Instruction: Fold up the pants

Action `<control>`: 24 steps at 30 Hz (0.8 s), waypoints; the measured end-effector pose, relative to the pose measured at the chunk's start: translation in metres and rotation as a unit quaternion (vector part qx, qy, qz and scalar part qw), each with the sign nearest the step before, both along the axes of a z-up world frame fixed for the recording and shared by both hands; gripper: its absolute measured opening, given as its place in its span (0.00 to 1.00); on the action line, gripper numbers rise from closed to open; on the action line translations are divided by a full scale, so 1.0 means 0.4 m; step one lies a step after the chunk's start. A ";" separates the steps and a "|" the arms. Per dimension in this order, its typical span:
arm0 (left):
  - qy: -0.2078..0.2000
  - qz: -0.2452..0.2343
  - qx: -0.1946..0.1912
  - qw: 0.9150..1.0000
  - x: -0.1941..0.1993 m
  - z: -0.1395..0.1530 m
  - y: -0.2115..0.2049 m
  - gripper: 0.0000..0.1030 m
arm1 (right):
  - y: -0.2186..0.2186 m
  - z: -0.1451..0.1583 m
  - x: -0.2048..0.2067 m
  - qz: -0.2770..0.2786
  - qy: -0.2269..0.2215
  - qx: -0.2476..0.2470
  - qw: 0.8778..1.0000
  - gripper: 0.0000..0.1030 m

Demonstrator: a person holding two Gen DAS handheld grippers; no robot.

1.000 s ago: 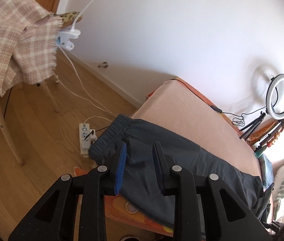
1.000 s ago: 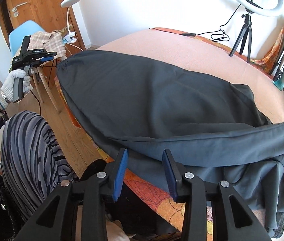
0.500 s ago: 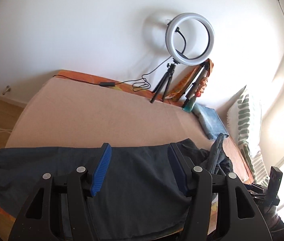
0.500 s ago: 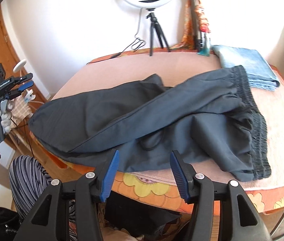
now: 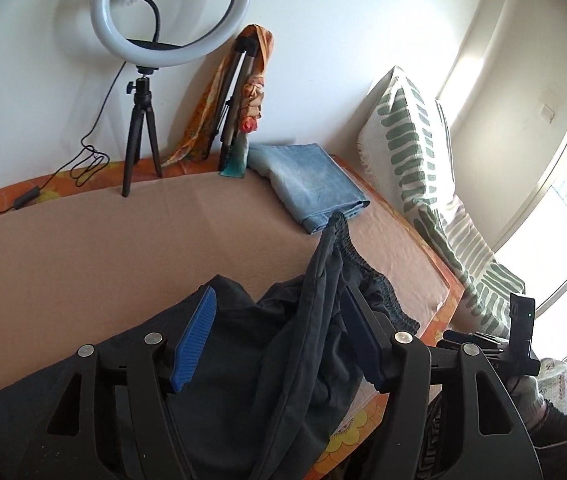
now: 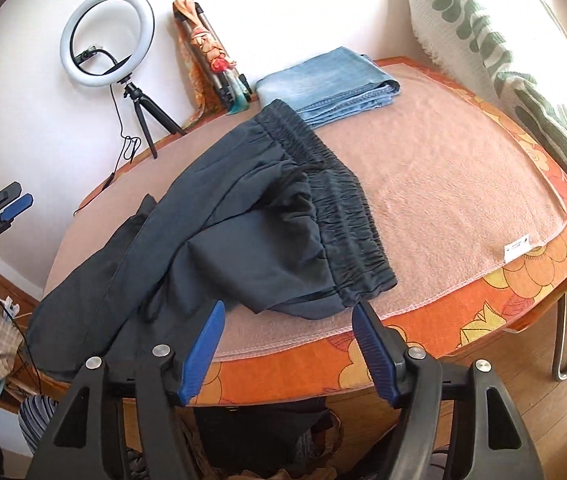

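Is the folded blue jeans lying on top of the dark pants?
No, the folded blue jeans lie on the table behind the dark pants, beside their waistband and not on them.

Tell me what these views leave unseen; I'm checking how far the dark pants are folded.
- Dark pants: leg ends cut off by the left tongs' frame in the left view, too bunched to tell in the right view.
- Towel label: print too small.
- Left tongs in the right view: partly cropped by the frame edge.
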State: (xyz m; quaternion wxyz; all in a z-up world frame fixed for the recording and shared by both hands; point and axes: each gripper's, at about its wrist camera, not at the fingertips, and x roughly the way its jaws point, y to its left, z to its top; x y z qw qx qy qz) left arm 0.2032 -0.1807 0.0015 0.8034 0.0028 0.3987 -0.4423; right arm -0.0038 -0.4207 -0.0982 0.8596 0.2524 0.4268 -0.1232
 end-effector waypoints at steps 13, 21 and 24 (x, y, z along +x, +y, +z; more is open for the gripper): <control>0.052 -0.061 0.085 0.993 0.070 -0.180 -0.372 0.65 | -0.171 -0.119 0.111 -0.012 0.022 0.032 0.999 0.67; 0.069 -0.059 0.113 0.989 0.112 -0.258 -0.451 0.65 | -0.207 -0.177 0.118 -0.013 0.032 0.086 0.996 0.67; 0.075 -0.065 0.118 0.988 0.112 -0.278 -0.473 0.65 | -0.215 -0.177 0.098 -0.014 0.024 0.100 0.995 0.66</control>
